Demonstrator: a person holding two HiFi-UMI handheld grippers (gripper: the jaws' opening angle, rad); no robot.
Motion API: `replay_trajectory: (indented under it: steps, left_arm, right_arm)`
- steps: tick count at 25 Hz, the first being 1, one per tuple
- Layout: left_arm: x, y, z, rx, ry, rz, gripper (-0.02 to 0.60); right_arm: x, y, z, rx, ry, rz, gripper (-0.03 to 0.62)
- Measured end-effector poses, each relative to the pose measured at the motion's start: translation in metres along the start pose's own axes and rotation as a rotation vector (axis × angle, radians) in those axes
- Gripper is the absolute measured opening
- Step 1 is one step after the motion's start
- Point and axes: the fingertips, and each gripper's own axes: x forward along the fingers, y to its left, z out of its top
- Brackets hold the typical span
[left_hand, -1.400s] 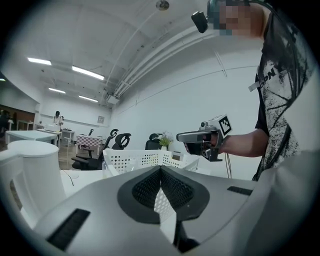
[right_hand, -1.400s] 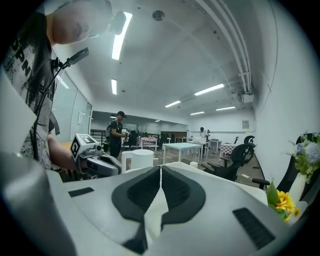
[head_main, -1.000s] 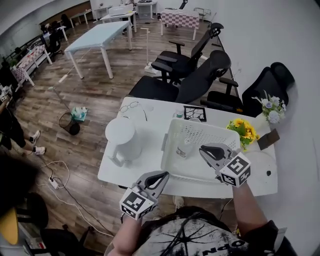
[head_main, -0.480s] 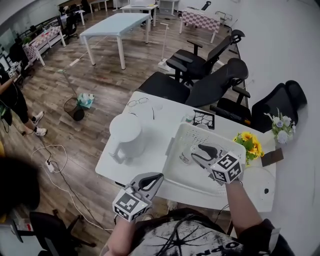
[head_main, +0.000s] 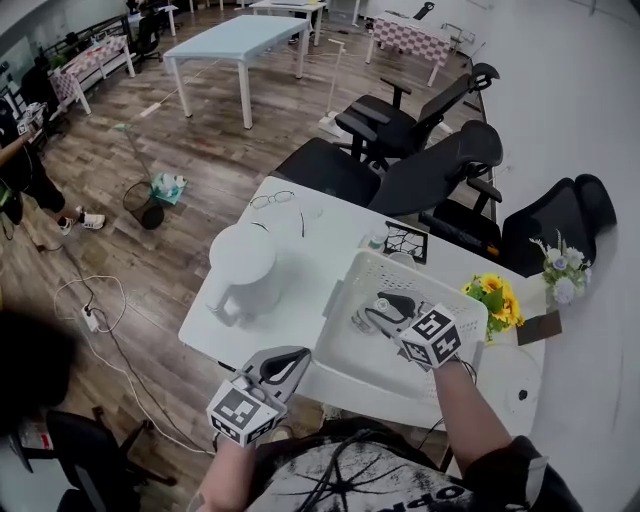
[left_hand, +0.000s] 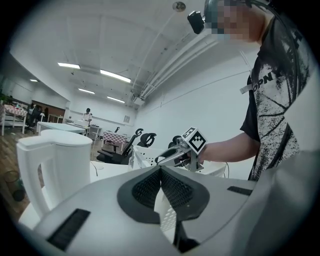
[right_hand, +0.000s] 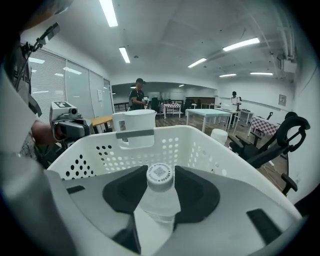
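Right gripper view showed a bottle (right_hand: 159, 192) at frame centre, clamped by the right gripper (head_main: 374, 308), jaws closed on it, low inside the white basket (right_hand: 175, 137). Lower left in the head view, the left gripper (head_main: 292, 360) hung shut and empty, clear of the reach.

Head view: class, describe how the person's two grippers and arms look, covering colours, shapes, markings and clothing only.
Both the left gripper and the right gripper have light grey, tapering bodies with dark inner pads textured like mesh. Each carries a white cube printed with black square markers. The person wears a black short-sleeved T-shirt with a white splatter print.
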Motion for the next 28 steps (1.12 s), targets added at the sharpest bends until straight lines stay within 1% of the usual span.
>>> replay_trajectory:
  steps: [7, 17, 22, 28]
  left_arm:
    - [-0.001, 0.001, -0.003, -0.043, -0.016, 0.0, 0.011]
    - [0.0, 0.002, -0.001, -0.037, -0.014, 0.003, 0.011]
    - [0.0, 0.002, -0.001, -0.031, -0.01, -0.008, 0.011]
    - [-0.003, 0.005, 0.003, -0.012, -0.022, -0.011, 0.011]
  right_arm:
    - [0.001, 0.002, 0.002, -0.022, -0.013, 0.008, 0.169]
    - [0.001, 0.0, 0.004, -0.002, -0.05, -0.021, 0.164]
    - [-0.002, 0.0, 0.004, 0.005, -0.067, -0.046, 0.163]
    - [-0.022, -0.003, 0.022, 0.011, -0.128, -0.082, 0.161]
